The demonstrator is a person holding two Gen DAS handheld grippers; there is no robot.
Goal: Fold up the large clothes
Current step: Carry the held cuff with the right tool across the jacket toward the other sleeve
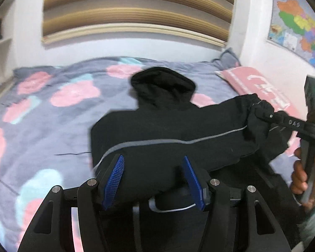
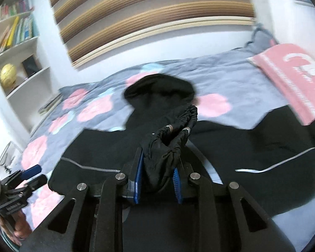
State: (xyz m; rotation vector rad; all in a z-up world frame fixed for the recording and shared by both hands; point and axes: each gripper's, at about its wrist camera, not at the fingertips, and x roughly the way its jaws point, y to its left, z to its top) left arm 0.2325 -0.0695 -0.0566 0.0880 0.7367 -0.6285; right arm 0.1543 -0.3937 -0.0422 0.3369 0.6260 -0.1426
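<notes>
A black hooded jacket (image 1: 163, 130) with a thin grey stripe lies on the bed, hood pointing to the far wall. My left gripper (image 1: 153, 163) is open, its blue pads apart above the jacket's near hem. My right gripper (image 2: 157, 163) is shut on the jacket's bunched sleeve cuff (image 2: 168, 145) and holds it lifted over the jacket body (image 2: 220, 147). The right gripper also shows at the right of the left wrist view (image 1: 260, 111), pinching the sleeve. The left gripper shows at the lower left of the right wrist view (image 2: 35, 174), open.
The bed has a grey cover with pink and blue flowers (image 1: 52, 109). A pink pillow (image 1: 254, 84) lies at the right by the wall. A white bookshelf (image 2: 16, 48) stands to the left. Striped blinds (image 1: 136, 10) hang on the far wall.
</notes>
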